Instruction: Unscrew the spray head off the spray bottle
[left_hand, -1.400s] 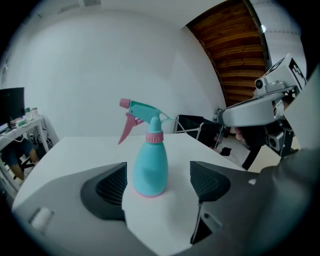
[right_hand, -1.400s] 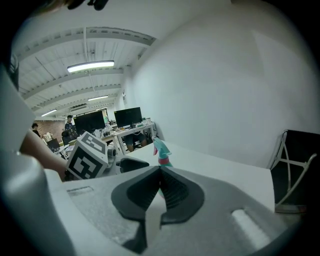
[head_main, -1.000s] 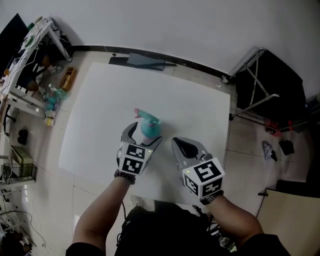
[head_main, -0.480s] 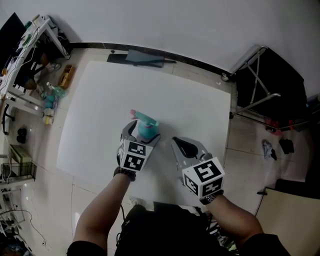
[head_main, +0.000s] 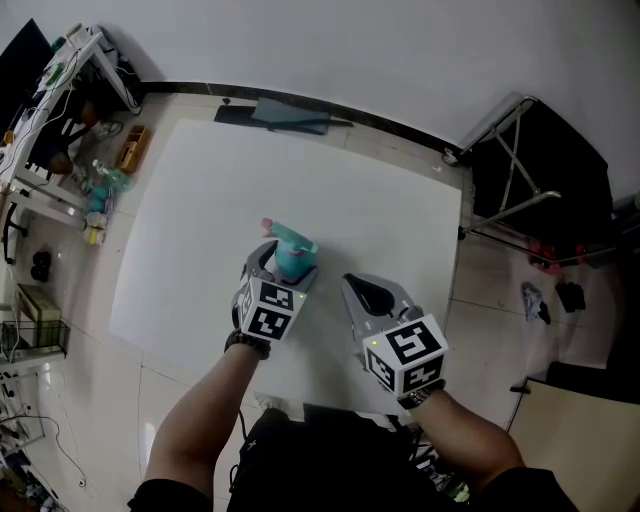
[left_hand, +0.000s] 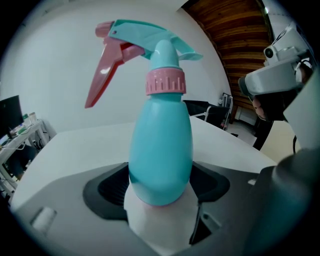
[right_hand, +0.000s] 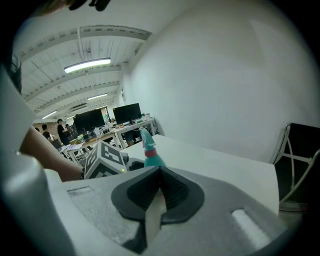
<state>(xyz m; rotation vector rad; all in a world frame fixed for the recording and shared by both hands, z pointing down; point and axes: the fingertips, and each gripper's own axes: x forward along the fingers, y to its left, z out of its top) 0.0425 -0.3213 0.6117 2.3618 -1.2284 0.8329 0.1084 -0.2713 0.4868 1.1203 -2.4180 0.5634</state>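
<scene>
Edged slightly forward since a second ago, left gripper (head_main: 288, 266), jaws closing around upright spray bottle (head_main: 292, 250) on white table (head_main: 200, 190), spray head (left_hand: 150, 42) with pink trigger (left_hand: 102, 75) and collar (left_hand: 166, 82) clear only in left gripper view, right gripper (head_main: 366, 293) just beside, jaws together, empty.

Seen from the head camera, two bare forearms reach forward from the bottom edge, each hand holding a gripper. The left forearm (head_main: 200, 420) angles up and right; the left gripper (head_main: 285, 265) points away from the person. Its jaws are closing, with the spray bottle (left_hand: 161, 145) between them. The pads look close to its sides but seemingly not yet clamped. The right forearm (head_main: 465, 435) angles up and left. The right gripper (head_main: 362, 290), just beside the left, has its jaws fully together and holds nothing.
</scene>
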